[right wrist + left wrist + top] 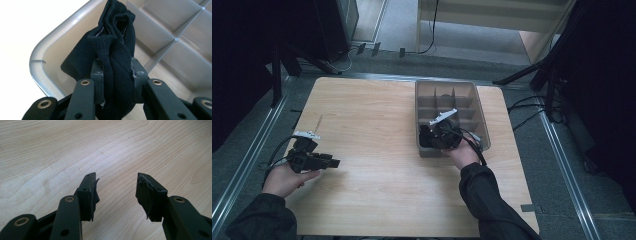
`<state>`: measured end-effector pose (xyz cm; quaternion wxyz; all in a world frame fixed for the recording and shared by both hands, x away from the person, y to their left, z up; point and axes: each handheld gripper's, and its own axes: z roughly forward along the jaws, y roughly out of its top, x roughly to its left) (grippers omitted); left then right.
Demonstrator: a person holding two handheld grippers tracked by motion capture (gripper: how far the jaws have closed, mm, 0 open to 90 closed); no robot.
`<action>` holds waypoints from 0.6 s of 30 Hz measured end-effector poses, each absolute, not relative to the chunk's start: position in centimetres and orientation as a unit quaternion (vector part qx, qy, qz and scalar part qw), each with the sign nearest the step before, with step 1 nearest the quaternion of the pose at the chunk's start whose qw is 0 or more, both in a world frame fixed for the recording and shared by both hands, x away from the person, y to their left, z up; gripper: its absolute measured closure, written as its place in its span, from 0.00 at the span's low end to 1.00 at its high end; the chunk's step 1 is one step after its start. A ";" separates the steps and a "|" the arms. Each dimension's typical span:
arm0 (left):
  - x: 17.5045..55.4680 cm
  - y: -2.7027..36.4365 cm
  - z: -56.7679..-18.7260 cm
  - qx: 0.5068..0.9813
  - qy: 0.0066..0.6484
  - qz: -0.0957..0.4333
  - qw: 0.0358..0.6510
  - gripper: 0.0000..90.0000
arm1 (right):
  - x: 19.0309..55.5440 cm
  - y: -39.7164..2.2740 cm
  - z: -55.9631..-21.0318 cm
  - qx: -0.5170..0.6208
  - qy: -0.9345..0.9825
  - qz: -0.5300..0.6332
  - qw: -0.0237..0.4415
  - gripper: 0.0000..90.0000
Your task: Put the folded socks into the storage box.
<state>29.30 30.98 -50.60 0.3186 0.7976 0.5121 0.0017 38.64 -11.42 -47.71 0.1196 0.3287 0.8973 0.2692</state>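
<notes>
A bunched black knit sock [115, 52] is pinched between the pads of my right gripper [117, 75], which is shut on it. The sock hangs over the near-left corner compartment of a grey divided bin [47, 52]. From above, the right gripper [432, 136] sits over the near end of the bin [478, 107], the black sock [426, 137] at its left side. My left gripper [329, 162] rests low over the wooden table [372, 125] at the left, pointing right. Its jaws stand open with bare wood between the taped pads [93, 195].
The bin has several compartments split by thin dividers [160, 40]; a dark item [443, 95] lies in a far one. Cables [522, 107] trail on the floor beyond the table's right edge. Stand legs [287, 60] rise at the back left.
</notes>
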 end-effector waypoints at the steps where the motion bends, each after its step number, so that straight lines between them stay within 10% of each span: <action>1: 29.3 31.0 -50.6 0.799 0.511 0.001 0.317 0.56 | 38.7 -11.4 -47.7 0.331 0.897 0.269 0.118 0.78; 18: 29.2 31.0 -50.6 0.799 0.510 0.002 0.318 0.56 | 39.3 -12.2 -46.3 0.348 0.884 0.299 0.090 0.43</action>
